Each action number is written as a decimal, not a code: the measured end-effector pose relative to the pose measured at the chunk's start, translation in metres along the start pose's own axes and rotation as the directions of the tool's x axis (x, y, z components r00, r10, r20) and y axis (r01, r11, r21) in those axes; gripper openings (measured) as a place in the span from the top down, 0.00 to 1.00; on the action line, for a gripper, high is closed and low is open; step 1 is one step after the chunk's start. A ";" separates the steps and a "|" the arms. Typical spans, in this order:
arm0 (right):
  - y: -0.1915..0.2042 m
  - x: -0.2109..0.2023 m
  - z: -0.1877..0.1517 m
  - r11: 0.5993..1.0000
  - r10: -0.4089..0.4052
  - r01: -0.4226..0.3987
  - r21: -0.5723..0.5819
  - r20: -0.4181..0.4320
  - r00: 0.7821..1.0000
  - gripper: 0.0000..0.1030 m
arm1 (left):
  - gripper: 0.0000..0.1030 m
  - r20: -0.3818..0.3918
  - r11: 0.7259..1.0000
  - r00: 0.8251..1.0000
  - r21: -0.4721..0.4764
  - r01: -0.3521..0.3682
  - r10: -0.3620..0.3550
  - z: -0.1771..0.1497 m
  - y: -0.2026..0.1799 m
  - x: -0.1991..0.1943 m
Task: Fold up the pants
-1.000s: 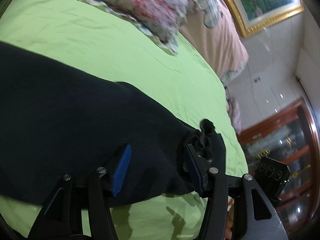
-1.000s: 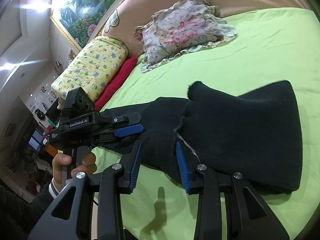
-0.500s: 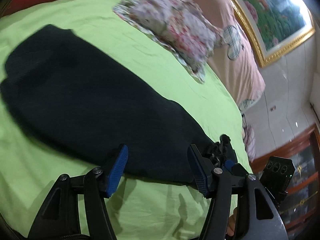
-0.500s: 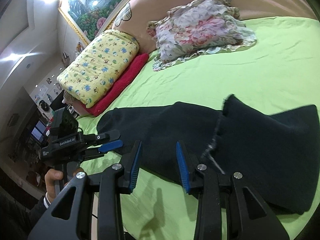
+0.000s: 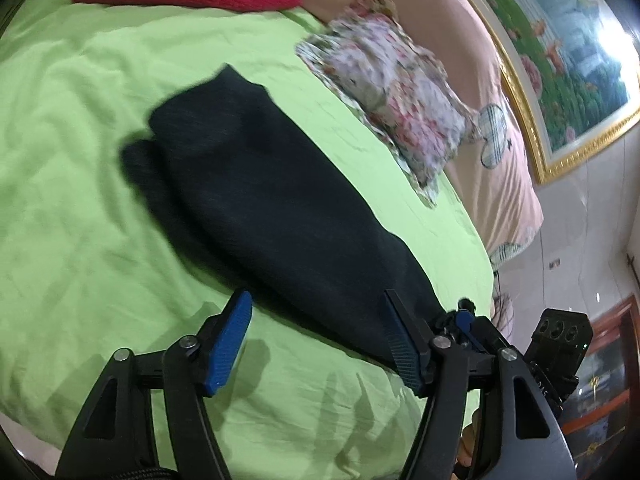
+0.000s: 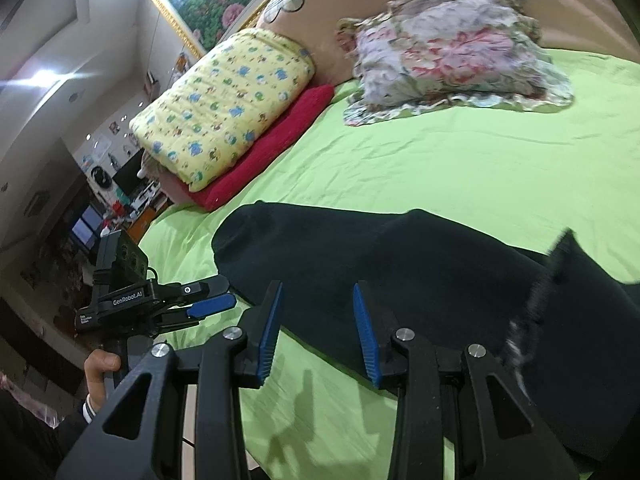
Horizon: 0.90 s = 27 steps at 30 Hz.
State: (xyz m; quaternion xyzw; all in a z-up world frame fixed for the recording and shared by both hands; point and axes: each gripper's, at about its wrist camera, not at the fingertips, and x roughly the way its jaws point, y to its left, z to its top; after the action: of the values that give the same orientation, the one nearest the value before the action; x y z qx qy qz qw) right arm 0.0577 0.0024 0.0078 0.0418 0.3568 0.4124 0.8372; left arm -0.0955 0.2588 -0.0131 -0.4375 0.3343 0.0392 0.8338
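Observation:
Black pants (image 5: 256,184) lie stretched across the green bedsheet (image 5: 72,208), one leg end at the far left. My left gripper (image 5: 318,338) hovers at their near edge. Its jaws are opening, with only the cloth's border and bare sheet between the blue pads (image 5: 230,342). In the right wrist view the pants (image 6: 420,272) run to the right, with a frayed cord at the waist (image 6: 520,320). My right gripper (image 6: 316,332) stands open above their near edge and grips nothing. The left gripper (image 6: 208,304) shows at the left, held by a hand (image 6: 98,366).
A floral cushion (image 5: 400,120) leans on the pink headboard (image 5: 504,160). A yellow pillow (image 6: 224,104) rests on a red one (image 6: 280,136). A gold-framed painting (image 5: 560,60) hangs on the wall. A wooden cabinet (image 5: 612,360) stands beyond the bed's edge.
Both grippers have drawn back from the pants toward the near edge of the bed, so more of the cloth shows. The left jaws have widened and no longer straddle the cloth.

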 end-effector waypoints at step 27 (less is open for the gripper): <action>0.039 0.152 0.095 0.974 0.061 -0.115 -0.195 -0.266 0.962 0.55 | 0.30 0.063 0.968 0.998 -0.250 -0.010 0.027 0.033 0.056 0.006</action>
State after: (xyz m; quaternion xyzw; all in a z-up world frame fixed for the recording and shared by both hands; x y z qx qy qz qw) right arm 0.1533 0.1591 0.0068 -0.0844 0.4156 0.4863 0.7640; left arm -0.0941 0.3169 -0.0432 -0.5341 0.3030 0.1032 0.7825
